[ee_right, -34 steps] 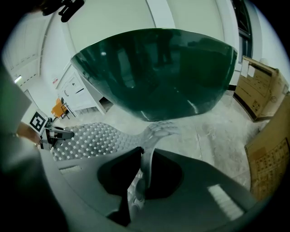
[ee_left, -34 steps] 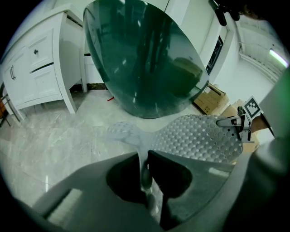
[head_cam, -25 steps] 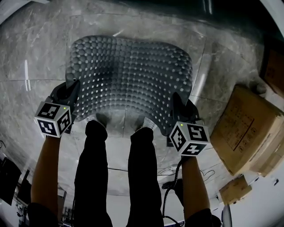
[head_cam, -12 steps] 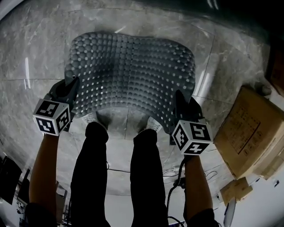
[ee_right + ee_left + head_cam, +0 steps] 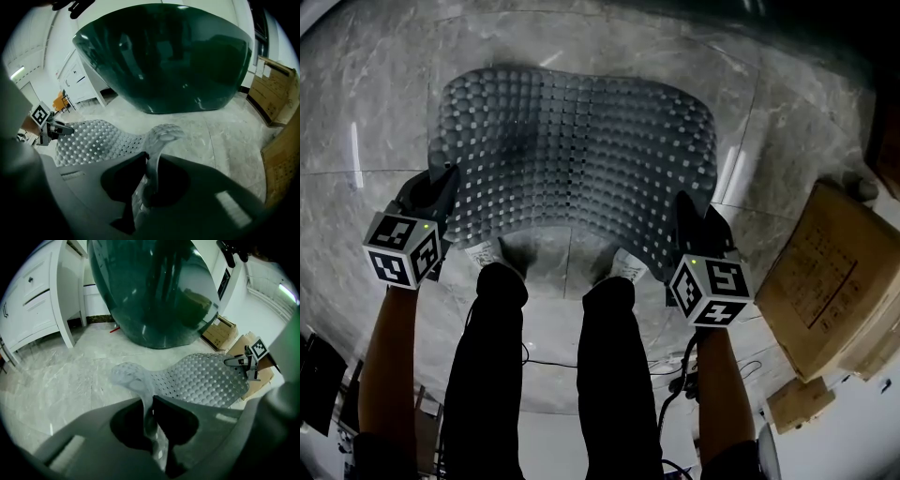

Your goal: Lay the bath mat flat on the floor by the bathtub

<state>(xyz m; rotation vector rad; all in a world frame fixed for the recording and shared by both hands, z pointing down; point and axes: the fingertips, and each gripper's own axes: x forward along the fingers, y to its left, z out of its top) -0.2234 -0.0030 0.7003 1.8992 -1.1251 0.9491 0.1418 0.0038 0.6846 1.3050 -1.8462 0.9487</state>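
A grey studded bath mat (image 5: pixel 572 150) hangs spread out over the marble floor, between me and the dark green bathtub (image 5: pixel 154 291). My left gripper (image 5: pixel 442 187) is shut on the mat's near left corner. My right gripper (image 5: pixel 692 211) is shut on its near right corner. In the left gripper view the mat's edge (image 5: pixel 149 401) is pinched upright between the jaws, and the rest of the mat (image 5: pixel 206 380) sags away to the right. The right gripper view shows the same pinch (image 5: pixel 151 159), the mat (image 5: pixel 93 138) stretching left and the bathtub (image 5: pixel 164 56) just beyond.
The person's legs (image 5: pixel 497 356) and shoes stand right behind the mat's near edge. Cardboard boxes (image 5: pixel 825 281) lie on the floor at the right. A white cabinet (image 5: pixel 33 301) stands left of the tub. Cables (image 5: pixel 675 370) trail on the floor behind the feet.
Both grippers have sunk toward the floor with the mat held between them. The mat's near edge now hangs lower, by the shoes.
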